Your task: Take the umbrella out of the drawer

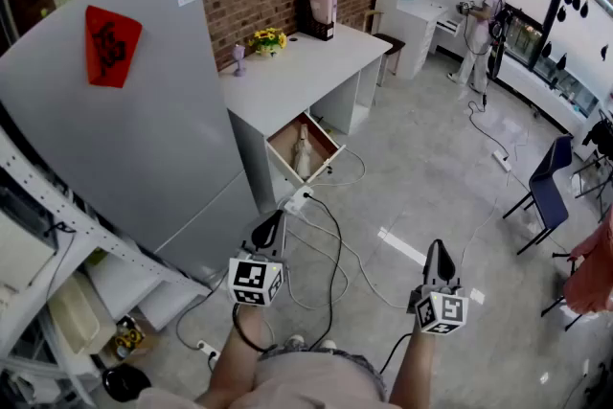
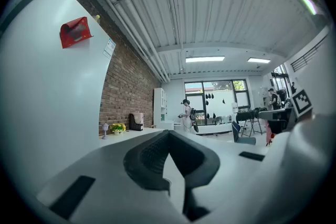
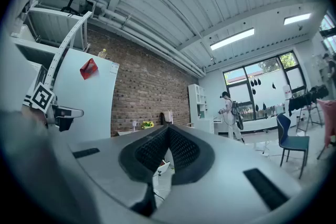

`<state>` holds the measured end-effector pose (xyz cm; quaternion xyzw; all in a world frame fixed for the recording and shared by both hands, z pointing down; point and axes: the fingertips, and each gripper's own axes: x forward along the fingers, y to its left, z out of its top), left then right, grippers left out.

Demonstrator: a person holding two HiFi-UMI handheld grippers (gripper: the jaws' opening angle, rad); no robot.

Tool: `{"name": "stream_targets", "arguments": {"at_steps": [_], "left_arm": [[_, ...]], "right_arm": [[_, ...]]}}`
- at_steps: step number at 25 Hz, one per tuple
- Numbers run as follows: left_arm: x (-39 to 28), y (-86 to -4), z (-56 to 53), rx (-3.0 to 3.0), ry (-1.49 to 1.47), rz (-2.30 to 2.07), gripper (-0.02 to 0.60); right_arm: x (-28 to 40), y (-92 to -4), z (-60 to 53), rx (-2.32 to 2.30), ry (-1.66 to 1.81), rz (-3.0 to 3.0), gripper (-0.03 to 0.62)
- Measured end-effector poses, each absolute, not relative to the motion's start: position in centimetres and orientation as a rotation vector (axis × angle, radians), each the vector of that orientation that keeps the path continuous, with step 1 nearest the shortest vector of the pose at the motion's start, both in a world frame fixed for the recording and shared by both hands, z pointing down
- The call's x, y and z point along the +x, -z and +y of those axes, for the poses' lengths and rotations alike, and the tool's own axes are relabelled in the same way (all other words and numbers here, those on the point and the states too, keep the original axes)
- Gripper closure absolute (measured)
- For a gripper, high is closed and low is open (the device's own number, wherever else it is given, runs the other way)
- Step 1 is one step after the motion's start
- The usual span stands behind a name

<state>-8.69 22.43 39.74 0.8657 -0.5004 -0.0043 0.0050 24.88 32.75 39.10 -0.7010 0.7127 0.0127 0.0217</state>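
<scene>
Head view shows the drawer [image 1: 305, 148] pulled open under the white desk [image 1: 287, 81], well away from the person holding the tools. A long pale thing lies inside it, and I think that is the umbrella [image 1: 303, 151], but it is too small to be sure.

The left claw [image 1: 278, 217] is pinched shut with nothing in it. The right claw [image 1: 439, 246] is pinched shut too and also has nothing in it. Both point flat across the room, far from the drawer.

Here is what could go wrong:

- Black cables [image 1: 335, 254] loop over the floor [image 1: 431, 177] between the person and the drawer. A foot could catch on one and cause a trip.
- A white plug strip [image 1: 299, 199] sits just in front of the drawer. It could get stepped on or kicked.
- A shut claw would only bump the umbrella and push it deeper. One claw has to open wide first.
- The umbrella looks long and smooth. If it is grabbed near one end, it could tip and slide out of the pinch.
- The drawer is low and looks narrow. The umbrella might snag on its edge if it is pulled out crooked
</scene>
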Motion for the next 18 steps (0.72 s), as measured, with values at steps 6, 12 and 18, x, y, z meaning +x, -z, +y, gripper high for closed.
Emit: {"name": "stream_targets", "arguments": {"at_steps": [6, 12, 18], "left_arm": [[-9.2, -40.1, 22.7, 2.704, 0.004, -1.567, 0.557], [-9.4, -40.3, 23.0, 2.708, 0.001, -1.558, 0.557], [-9.2, -40.4, 23.3, 2.707, -0.003, -1.546, 0.557]], "right_arm": [[24.0, -39.2, 32.9, -2.16, -0.033, 2.219, 0.577], [23.2, -39.3, 33.3, -2.138, -0.016, 2.21, 0.577], [23.4, -39.3, 33.8, -2.134, -0.007, 2.189, 0.577]]}}
